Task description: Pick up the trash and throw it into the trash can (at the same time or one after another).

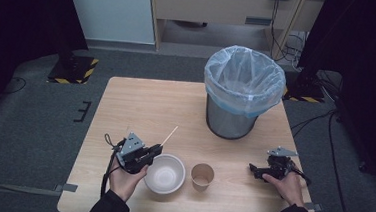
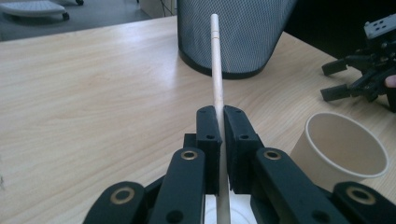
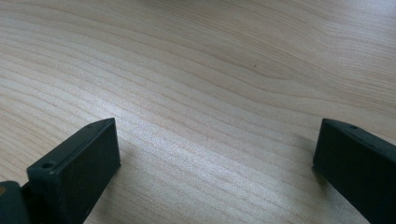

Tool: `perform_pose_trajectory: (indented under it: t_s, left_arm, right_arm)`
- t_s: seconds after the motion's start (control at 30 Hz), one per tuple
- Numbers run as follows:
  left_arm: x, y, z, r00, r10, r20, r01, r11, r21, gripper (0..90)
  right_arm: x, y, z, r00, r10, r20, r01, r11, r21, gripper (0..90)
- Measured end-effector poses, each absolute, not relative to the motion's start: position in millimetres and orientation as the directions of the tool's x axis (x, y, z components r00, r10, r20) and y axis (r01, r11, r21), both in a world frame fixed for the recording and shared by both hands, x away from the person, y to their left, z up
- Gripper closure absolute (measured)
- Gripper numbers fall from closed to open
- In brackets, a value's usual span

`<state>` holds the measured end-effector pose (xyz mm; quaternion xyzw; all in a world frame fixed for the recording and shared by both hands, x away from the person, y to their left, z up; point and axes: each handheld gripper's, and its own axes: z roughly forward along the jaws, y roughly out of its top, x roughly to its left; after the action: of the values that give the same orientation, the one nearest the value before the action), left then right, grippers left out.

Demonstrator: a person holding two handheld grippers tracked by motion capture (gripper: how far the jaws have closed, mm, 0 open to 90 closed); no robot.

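I am holding a thin wooden stick pinched between the jaws of my left gripper, just over the near-left rim of the white bowl. The jaws are closing on its lower part, so most of its length is sticking out ahead and pointing toward the bin. I judge it light and stiff but easy to snap, and smooth enough to swivel in the pads; a grip nearer the middle would steady it. Beside the bowl the paper cup is standing upright. My right gripper is resting low over bare table, jaws spread wide and holding nothing. Farther back the bin is standing with its plastic liner open.
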<state>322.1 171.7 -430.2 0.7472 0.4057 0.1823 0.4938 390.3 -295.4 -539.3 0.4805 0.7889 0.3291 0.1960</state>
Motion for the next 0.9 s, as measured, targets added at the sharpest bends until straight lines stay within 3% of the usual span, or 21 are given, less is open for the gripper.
perform_pose_trajectory:
  t_s: [0.9]
  left_arm:
    - [347,145,-333,0.637,0.769,-0.053,0.203,-0.101,0.974,85.3]
  right_arm:
    - [390,-295,-539,-0.462,0.887,0.007,0.629,0.322,0.708,0.8]
